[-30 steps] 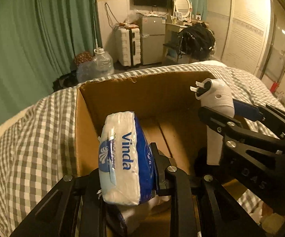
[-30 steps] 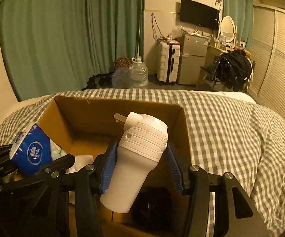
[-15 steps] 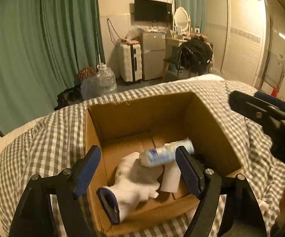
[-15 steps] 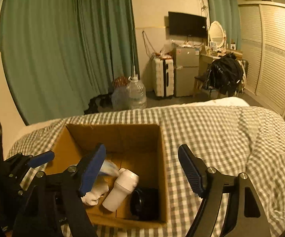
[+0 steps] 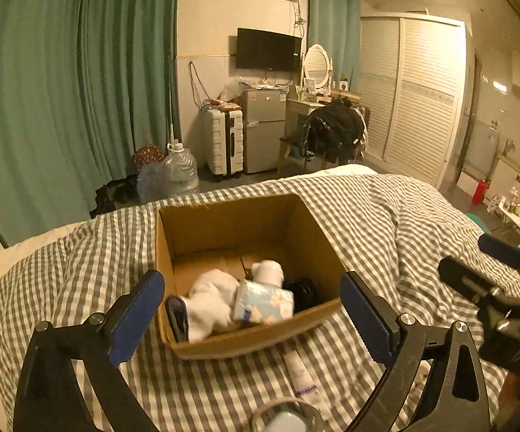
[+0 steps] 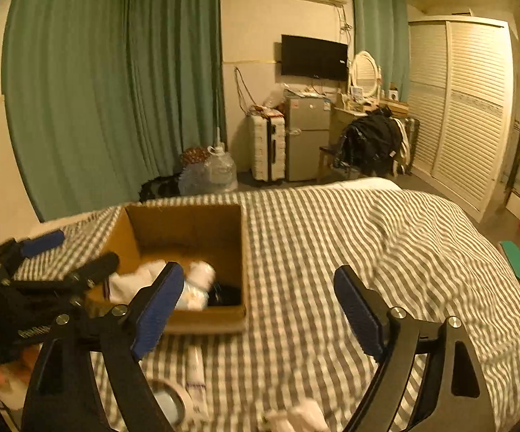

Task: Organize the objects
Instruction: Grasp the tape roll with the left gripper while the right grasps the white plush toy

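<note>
An open cardboard box [image 5: 306, 223] [image 6: 240, 230] sits on the checked bed. Inside lie a white sock [image 5: 206, 300], a tissue pack [image 5: 263, 302], a white bottle [image 5: 268, 270] and a dark round item [image 5: 303, 289]. My left gripper [image 5: 252, 318] is open and empty, pulled back in front of the box. My right gripper [image 6: 260, 309] is open and empty, to the right of the box. A white tube [image 5: 301, 374] [image 6: 195, 370] and a tape roll [image 6: 170, 401] lie on the bed in front of the box.
The checked quilt [image 6: 385, 252] covers the bed. White crumpled items [image 6: 295, 417] lie at the near edge. Behind the bed stand water jugs [image 5: 177, 176], a suitcase [image 5: 224, 144], a small fridge [image 5: 263, 129] and a chair with dark clothes [image 5: 331, 133].
Both grippers let go of the tissue pack and the white bottle, which now lie in the box. Both grippers opened and drew back and up from the box.
</note>
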